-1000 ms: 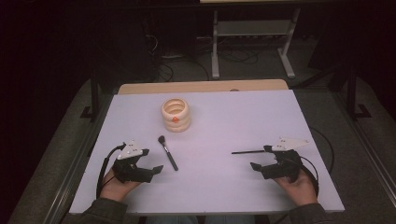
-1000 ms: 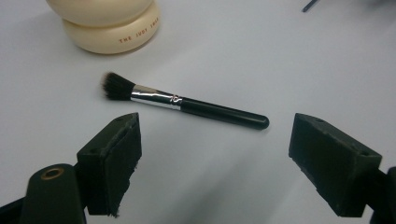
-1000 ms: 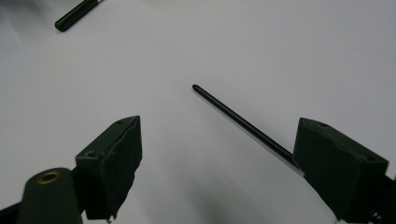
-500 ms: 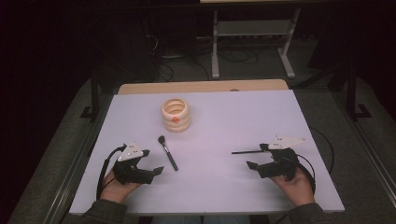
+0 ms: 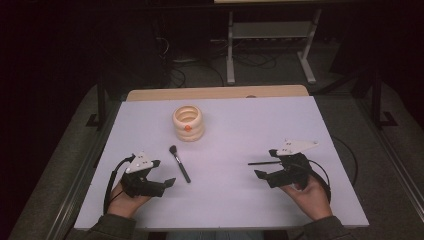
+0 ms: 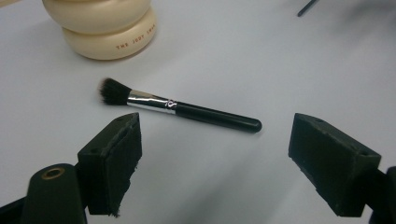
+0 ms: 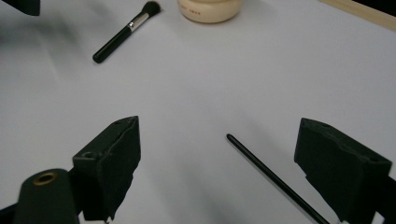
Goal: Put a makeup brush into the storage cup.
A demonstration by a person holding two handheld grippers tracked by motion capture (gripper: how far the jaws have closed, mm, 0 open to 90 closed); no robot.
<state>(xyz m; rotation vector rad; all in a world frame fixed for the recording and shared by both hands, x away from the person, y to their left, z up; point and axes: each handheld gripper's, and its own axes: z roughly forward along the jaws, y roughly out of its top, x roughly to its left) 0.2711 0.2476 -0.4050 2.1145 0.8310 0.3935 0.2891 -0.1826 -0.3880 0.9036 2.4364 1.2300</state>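
Observation:
A black-handled makeup brush (image 5: 180, 163) lies on the white table (image 5: 240, 125), bristles pointing away from me. In the left gripper view the brush (image 6: 187, 109) rests just beyond my open left gripper (image 6: 215, 163), untouched. From above, the left gripper (image 5: 162, 172) sits a little to the left of the brush handle. A thin black stick (image 5: 262, 162) lies on the table by my right gripper (image 5: 264, 164). In the right gripper view the stick (image 7: 271, 177) runs between the open jaws, closer to the right one, with the right gripper (image 7: 217, 172) holding nothing.
A cream ringed holder (image 5: 188, 122) with an orange dot stands behind the brush, also seen as the holder (image 6: 109, 28) close up. A wooden strip (image 5: 215, 93) borders the table's far edge. Metal frame legs (image 5: 230, 50) and cables lie on the dark floor beyond.
My right gripper has edged slightly to the left along the thin stick. The left gripper, brush and holder have stayed put.

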